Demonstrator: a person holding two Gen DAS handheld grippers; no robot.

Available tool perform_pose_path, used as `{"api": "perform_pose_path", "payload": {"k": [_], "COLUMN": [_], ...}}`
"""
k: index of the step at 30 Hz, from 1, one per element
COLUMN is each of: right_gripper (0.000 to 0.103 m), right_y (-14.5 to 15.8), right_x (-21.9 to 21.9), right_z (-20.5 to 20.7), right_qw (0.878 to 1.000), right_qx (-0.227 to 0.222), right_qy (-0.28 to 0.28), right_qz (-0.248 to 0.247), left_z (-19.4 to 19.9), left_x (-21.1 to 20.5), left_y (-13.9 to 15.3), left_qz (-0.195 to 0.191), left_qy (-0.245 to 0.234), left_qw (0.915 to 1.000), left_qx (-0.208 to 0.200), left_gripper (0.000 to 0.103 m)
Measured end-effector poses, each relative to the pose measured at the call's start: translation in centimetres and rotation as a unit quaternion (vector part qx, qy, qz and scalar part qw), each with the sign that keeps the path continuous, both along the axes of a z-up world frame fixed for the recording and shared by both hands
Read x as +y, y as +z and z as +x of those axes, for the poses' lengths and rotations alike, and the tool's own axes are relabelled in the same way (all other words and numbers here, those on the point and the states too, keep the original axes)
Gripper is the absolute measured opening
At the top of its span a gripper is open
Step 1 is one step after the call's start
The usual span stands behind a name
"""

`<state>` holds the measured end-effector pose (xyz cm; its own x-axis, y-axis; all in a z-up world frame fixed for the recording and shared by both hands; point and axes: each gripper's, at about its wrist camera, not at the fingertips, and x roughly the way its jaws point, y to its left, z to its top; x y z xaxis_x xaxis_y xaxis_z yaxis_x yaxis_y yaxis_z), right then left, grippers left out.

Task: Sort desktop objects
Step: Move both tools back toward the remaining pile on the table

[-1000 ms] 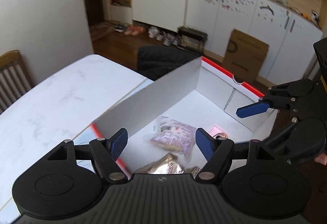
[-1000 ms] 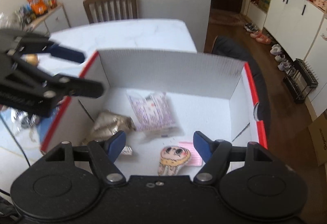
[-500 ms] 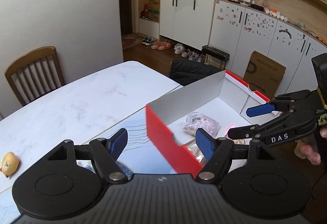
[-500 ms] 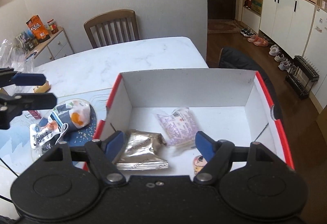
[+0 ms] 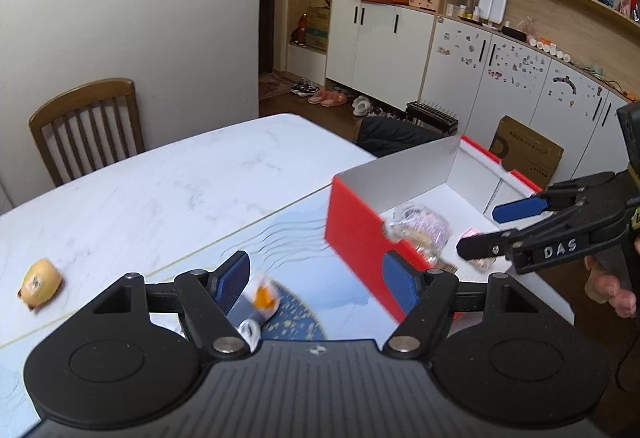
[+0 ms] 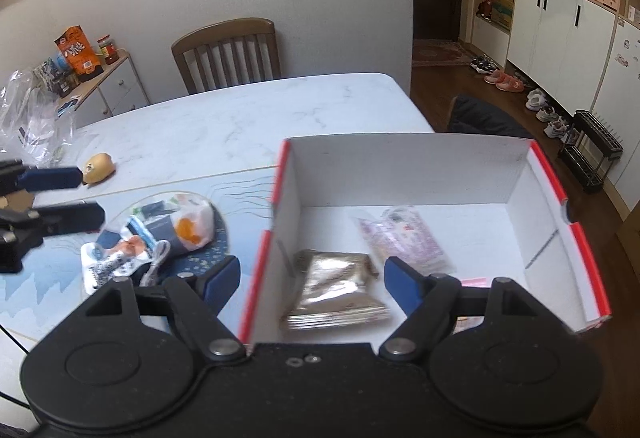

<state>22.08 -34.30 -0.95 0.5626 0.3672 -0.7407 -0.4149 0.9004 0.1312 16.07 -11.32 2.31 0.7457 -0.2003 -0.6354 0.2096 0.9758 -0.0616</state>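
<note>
A red-and-white cardboard box [image 6: 552, 174] stands open on the table. Inside it lie a gold foil packet [image 6: 336, 290], a purple snack packet [image 6: 404, 238] and a pink item [image 6: 474, 282]. My right gripper [image 6: 314, 280] hovers open over the box's near-left corner with nothing between its fingers. My left gripper [image 5: 316, 282] is open and empty, left of the box [image 5: 352, 234], above a blue mat. On that mat lies a pile of small packets [image 6: 172, 234] with a white cable. A yellow toy [image 5: 40, 280] lies alone on the white tabletop.
A wooden chair [image 6: 228, 54] stands at the table's far side. A clear plastic bag [image 6: 28, 118] and a low cabinet with snacks [image 6: 80, 54] are at the left. A person's hand [image 5: 608, 286] holds the right gripper [image 5: 492, 228] beside the box.
My left gripper has swung left, from over the box's inside to above the mat. My right gripper has drawn back and risen, so more of the table shows. The packets stay in the box.
</note>
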Motion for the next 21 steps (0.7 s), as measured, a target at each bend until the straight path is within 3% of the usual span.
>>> {"api": "perform_pose_path", "payload": {"k": [11,13,18,21], "right_gripper": [0.082,0.082,0.083,0.086], "right_y": [0.0,-0.2,-0.8,-1.3], "right_x": [7.1,8.3,11.1,12.6], "right_z": [-2.4,-2.6,-3.1,-3.5], "right_qw": [1.0,1.0,0.999,0.999], "right_qx": [-0.003,-0.001,0.0,0.003], "right_qy": [0.027,0.029,0.033,0.035], "right_qz": [-0.004,-0.005,-0.008,-0.004], "left_z": [-3.8,-4.3,-5.1,-5.4], "left_x": [7.4,8.7,11.6,13.0], "left_y": [-2.6,-2.9,-3.5,-4.1], "left_qz": [-0.003,-0.002,-0.001,0.001], "left_qy": [0.033,0.042,0.055,0.062], "left_qw": [0.9994,0.9991,0.9984,0.998], "left_qx": [0.01,0.011,0.013,0.014], "left_gripper": [0.073,0.078,0.079,0.084]}}
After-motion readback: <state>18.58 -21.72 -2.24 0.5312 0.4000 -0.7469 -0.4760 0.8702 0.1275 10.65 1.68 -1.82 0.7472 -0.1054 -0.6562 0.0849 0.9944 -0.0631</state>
